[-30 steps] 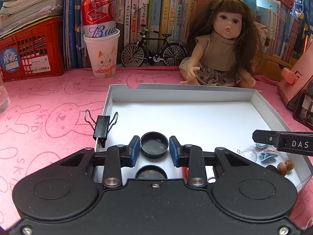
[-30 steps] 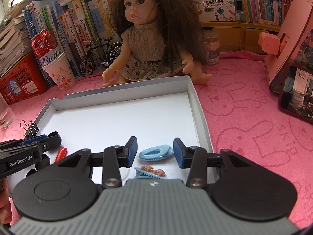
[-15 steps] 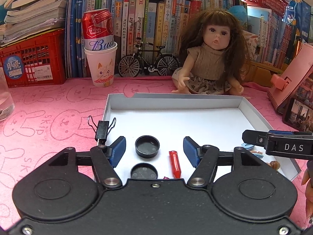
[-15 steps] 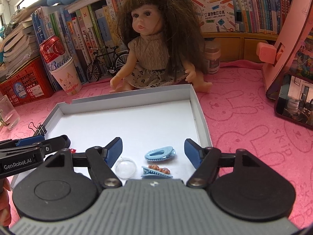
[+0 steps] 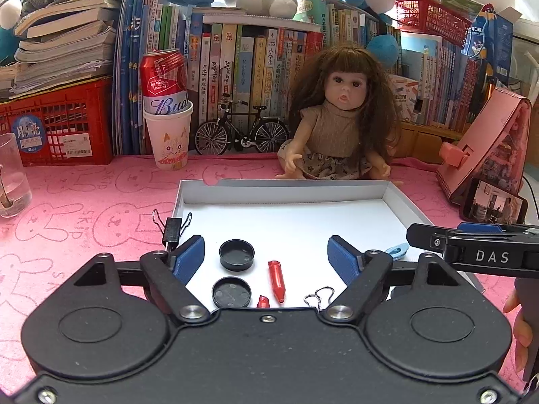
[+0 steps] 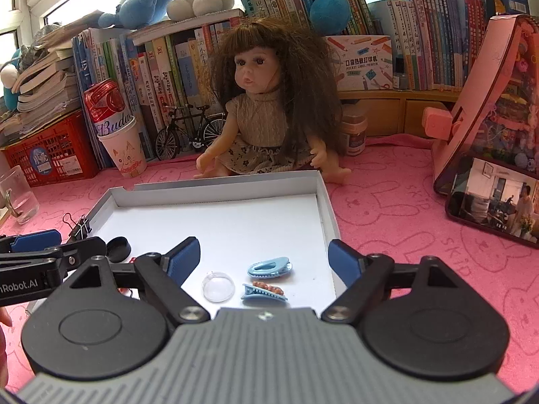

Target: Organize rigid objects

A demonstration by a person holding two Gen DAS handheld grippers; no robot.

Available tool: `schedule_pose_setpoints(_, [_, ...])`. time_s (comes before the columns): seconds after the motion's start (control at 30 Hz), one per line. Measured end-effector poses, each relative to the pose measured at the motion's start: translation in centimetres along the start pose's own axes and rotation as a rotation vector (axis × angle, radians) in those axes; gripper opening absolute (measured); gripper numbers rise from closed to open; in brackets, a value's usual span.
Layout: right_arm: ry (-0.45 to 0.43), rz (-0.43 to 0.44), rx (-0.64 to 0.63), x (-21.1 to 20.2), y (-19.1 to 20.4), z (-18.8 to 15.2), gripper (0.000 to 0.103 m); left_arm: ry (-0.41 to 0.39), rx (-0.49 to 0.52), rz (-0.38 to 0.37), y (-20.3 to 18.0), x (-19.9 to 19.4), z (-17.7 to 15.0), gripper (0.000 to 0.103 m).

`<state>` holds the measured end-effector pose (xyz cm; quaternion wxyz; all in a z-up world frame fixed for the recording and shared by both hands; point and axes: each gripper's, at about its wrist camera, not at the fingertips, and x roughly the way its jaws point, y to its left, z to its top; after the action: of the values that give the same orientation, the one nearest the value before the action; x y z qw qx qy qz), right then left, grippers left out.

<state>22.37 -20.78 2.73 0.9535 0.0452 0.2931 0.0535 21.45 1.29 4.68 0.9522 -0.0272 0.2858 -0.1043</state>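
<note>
A white shallow box (image 5: 286, 187) (image 6: 219, 187) lies on the pink mat. In the left wrist view its near part holds two black caps (image 5: 236, 255) (image 5: 231, 292), a red crayon-shaped piece (image 5: 276, 281), a smaller red piece (image 5: 263, 302) and a wire clip handle (image 5: 318, 296). My left gripper (image 5: 266, 257) is open and empty above them. In the right wrist view a blue hair clip (image 6: 269, 266), a second clip with brown beads (image 6: 264, 292) and a clear dome (image 6: 218, 285) lie in the box. My right gripper (image 6: 264, 257) is open and empty above them.
A black binder clip (image 5: 171, 229) (image 6: 79, 227) sits on the box's left rim. A doll (image 5: 340, 128), toy bicycle (image 5: 241, 131), paper cup with a red can (image 5: 168, 134), glass (image 5: 11, 181), red crate (image 5: 57, 124), pink stand and phone (image 6: 495, 208) surround the box.
Both grippers have opened wide and pulled back and up from the box. The left let go of a black cap, the right let go of the blue hair clip.
</note>
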Motion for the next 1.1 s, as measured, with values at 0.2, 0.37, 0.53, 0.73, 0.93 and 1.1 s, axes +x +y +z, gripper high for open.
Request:
schedule_pose_setpoints(0.2, [-0.032,-0.001,0.0,-1.7,-0.1,-0.3,0.094,-0.014,-0.009,-0.006,-0.2,-1.5,-0.4,0.079])
schedule_pose_setpoints(0.37, [-0.057,-0.015,-0.012,-2.8,-0.1,-0.8,0.097,-0.031,0.002,0.003,-0.3,-2.5,-1.2,0.08])
schedule_pose_setpoints(0.53, [-0.074,-0.021,-0.023,-3.8,0.1,-1.3,0.097,-0.036,-0.004,0.0,-0.3,-3.3,-1.8,0.08])
schedule_pose_setpoints(0.73, [-0.09,-0.024,-0.035,-4.8,0.3,-2.0,0.099,-0.051,0.004,-0.002,-0.5,-4.7,-2.7,0.081])
schedule_pose_setpoints(0.93, [-0.098,-0.033,-0.041,-5.7,0.4,-2.9,0.1,-0.056,0.0,-0.012,-0.6,-6.1,-3.7,0.081])
schedule_pose_setpoints(1.1, [-0.101,-0.04,-0.043,-6.5,0.4,-3.7,0.101,-0.07,0.014,-0.002,-0.6,-7.2,-4.5,0.082])
